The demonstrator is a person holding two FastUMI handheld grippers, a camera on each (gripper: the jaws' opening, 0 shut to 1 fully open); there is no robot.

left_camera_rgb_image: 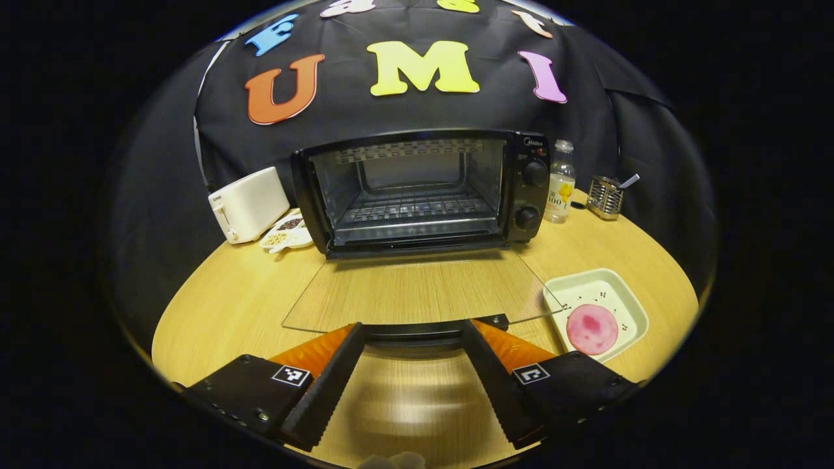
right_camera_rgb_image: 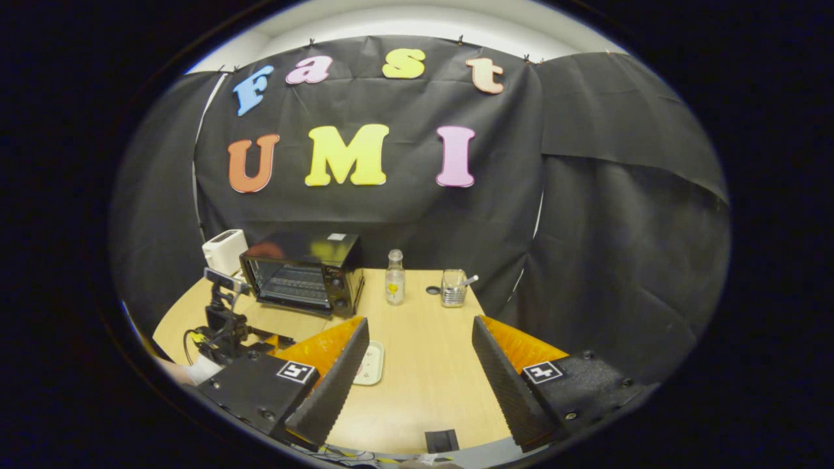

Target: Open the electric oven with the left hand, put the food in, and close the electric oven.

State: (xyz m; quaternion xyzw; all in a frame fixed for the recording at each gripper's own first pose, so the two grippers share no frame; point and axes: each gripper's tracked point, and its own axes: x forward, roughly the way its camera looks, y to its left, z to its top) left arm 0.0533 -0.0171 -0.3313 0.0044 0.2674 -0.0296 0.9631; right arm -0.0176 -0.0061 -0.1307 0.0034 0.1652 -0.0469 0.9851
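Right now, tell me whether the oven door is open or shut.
Open. The glass door lies folded down flat in front of the electric oven, baring the empty rack. The left hand-held gripper is at its handle, fingers spread.

Staged kitchen booth: oven [left_camera_rgb_image: 417,192], toaster [left_camera_rgb_image: 247,203], black cloth backdrop [right_camera_rgb_image: 619,215].

The oven [left_camera_rgb_image: 417,192] carries a small white brand mark at its top right corner, too tiny to read. The bottle [left_camera_rgb_image: 560,182] label shows "100".

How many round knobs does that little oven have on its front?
2 that I can make out, both on the electric oven panel right of the open door: upper knob and lower knob directly beneath it.
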